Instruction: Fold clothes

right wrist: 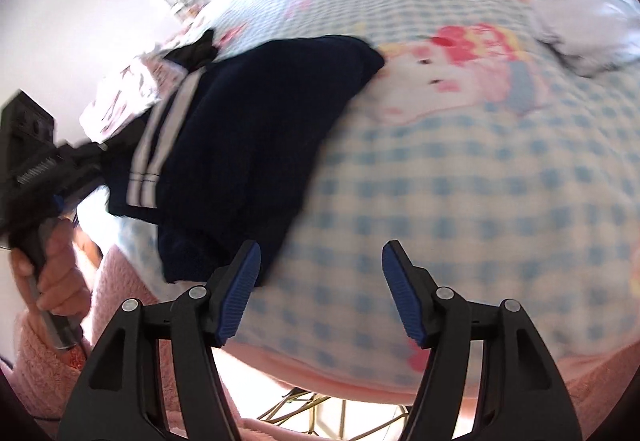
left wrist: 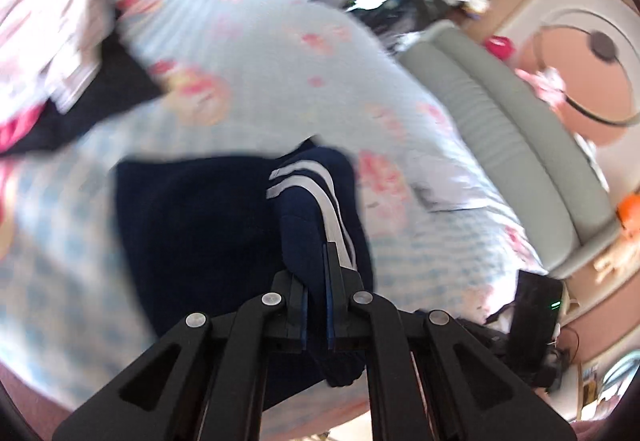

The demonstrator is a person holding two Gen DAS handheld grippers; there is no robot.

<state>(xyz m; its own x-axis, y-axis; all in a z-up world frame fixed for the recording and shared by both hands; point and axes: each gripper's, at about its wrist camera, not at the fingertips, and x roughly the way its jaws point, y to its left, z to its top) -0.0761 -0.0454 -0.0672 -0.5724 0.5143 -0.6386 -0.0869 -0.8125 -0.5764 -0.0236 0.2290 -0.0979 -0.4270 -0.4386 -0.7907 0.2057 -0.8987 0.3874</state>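
Garment: dark navy garment [left wrist: 192,217] with 2 white stripes [left wrist: 320,197] along 1 edge; it lies on the bed [left wrist: 256,41], on a blue-check quilt with pink cartoon prints.
Where it sits: in my left view it fills the centre and runs down to 6 o'clock into my grip; in my right view it lies from 9 to 11 o'clock of centre, partly doubled over itself.
How it will handle: I judge it soft, limp and light, a knit that drapes and sags from any pinch point; not fragile, not slippery against ribbed pads. It will bunch unless both ends are held.
Where to take hold: at an edge or corner, best on the striped hem where the cloth is doubled and gives a firmer bite.
Left jaws: my left gripper [left wrist: 318,281] is clamped tight on a fold of the navy cloth beside the stripes; cloth hangs below the pads.
Right jaws: my right gripper [right wrist: 320,281] stands fairly wide, holding nothing; the left pad [right wrist: 240,293] is near the garment's lower edge at 9 o'clock, contact unclear.
Other pile: pink-and-white clothes [left wrist: 52,41] at 10 o'clock, well apart.
Person: a hand [right wrist: 52,269] in a pink fleecy sleeve grips the left handle.
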